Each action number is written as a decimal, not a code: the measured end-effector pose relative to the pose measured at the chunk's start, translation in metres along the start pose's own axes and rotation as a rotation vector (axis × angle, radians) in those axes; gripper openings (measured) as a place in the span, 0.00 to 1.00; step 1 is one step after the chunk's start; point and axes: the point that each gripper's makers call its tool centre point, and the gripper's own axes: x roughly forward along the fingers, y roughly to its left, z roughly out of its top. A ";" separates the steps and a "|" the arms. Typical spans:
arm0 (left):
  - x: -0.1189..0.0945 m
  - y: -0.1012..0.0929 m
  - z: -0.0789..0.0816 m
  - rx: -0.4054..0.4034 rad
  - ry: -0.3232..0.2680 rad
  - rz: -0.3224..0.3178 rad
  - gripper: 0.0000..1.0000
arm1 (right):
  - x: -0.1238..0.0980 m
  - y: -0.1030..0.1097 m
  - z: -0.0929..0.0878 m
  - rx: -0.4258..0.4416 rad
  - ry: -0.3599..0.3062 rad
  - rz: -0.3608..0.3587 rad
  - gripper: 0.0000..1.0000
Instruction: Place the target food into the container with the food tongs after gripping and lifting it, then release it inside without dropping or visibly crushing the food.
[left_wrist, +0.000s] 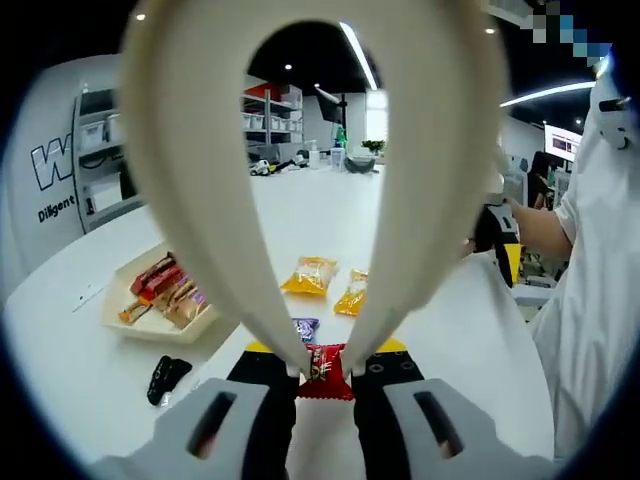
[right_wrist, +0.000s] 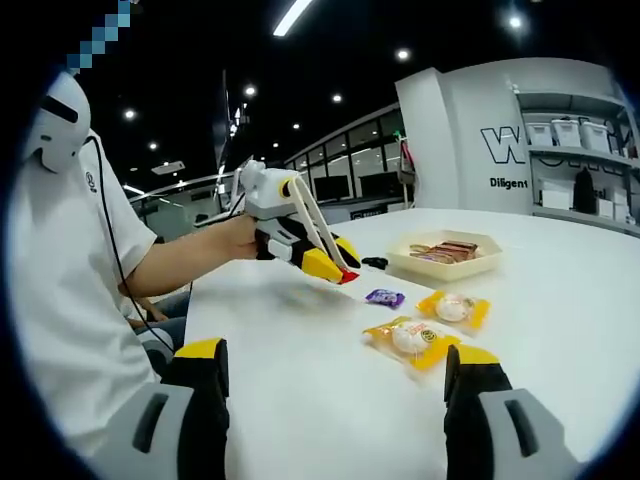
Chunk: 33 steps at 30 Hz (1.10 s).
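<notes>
Ahead of right gripper (right_wrist: 335, 400): yellow packets (right_wrist: 413, 339) and (right_wrist: 453, 308), purple packet (right_wrist: 384, 297) in path; open tabletop (right_wrist: 300, 390) nearer; tray (right_wrist: 447, 262) beyond; person's arm (right_wrist: 190, 260) left.

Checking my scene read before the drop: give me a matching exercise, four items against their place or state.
Things:
1. red snack packet
2. purple candy
3. tray
4. right gripper

Places or states:
A. holds several brown and red wrapped snacks
B. open, nothing between its jaws
C. pinched at the tips of the cream tongs
D. lying loose on the white table beside two yellow packets

Pairs: 1-C, 2-D, 3-A, 4-B
</notes>
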 end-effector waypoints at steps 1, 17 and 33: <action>-0.001 0.001 0.003 -0.003 -0.007 -0.001 0.18 | 0.000 0.000 0.000 0.000 0.000 -0.001 0.89; 0.008 0.030 0.051 0.023 -0.055 -0.023 0.18 | -0.005 -0.004 0.003 -0.003 -0.003 -0.009 0.89; 0.054 0.074 0.073 -0.001 -0.065 -0.015 0.17 | -0.009 -0.009 0.000 0.005 0.001 -0.026 0.90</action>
